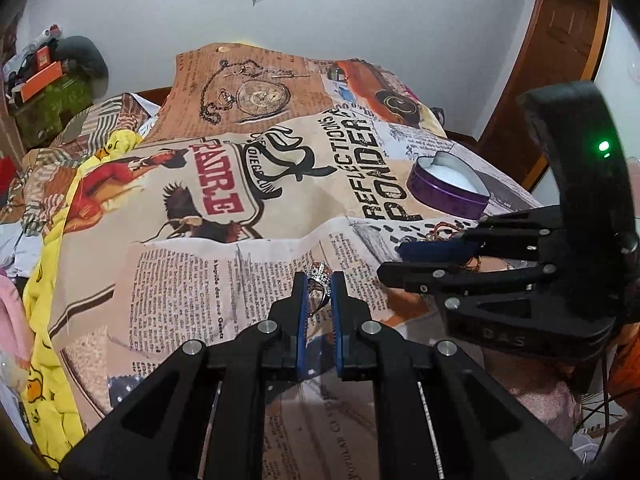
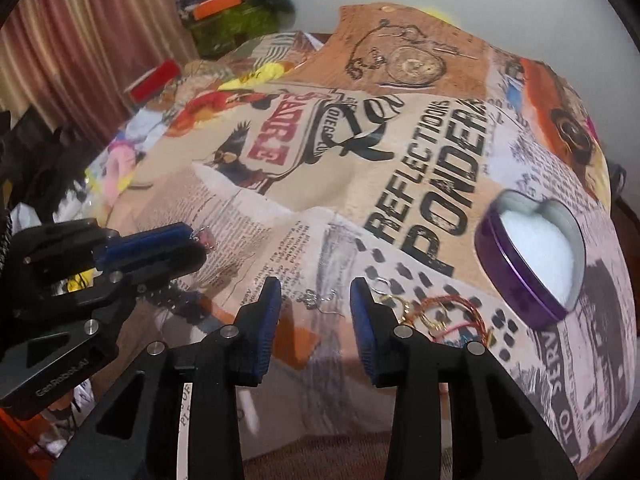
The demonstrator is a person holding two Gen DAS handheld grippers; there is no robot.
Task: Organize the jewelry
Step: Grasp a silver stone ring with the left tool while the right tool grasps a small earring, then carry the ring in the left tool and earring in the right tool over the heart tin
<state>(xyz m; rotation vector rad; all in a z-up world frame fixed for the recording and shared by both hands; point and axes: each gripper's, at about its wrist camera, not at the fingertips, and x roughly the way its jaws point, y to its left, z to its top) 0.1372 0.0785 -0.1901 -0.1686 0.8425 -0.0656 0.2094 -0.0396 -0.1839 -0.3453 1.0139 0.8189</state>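
My left gripper [image 1: 319, 280] is shut on a small silver ring with stones [image 1: 320, 282], held above the printed bedspread [image 1: 280, 208]. The right wrist view shows this gripper [image 2: 196, 240] at the left, the ring [image 2: 206, 236] at its tips. My right gripper [image 2: 316, 288] is open; a small silver piece of jewelry [image 2: 316, 300] lies on the cloth between its fingertips, untouched. Gold hoops and copper wire bangles [image 2: 440, 314] lie just right of it. An open purple heart-shaped tin [image 2: 532, 256] with white lining sits further right. In the left wrist view the right gripper [image 1: 394, 262] is below the tin [image 1: 448, 188].
Yellow cloth [image 1: 44, 320] and mixed clothing bunch along the bed's left side. A cluttered green shelf [image 1: 52, 92] stands at the far left corner. A wooden door [image 1: 560, 60] is at the right, a white wall behind. A red box [image 2: 154, 80] lies near the curtain.
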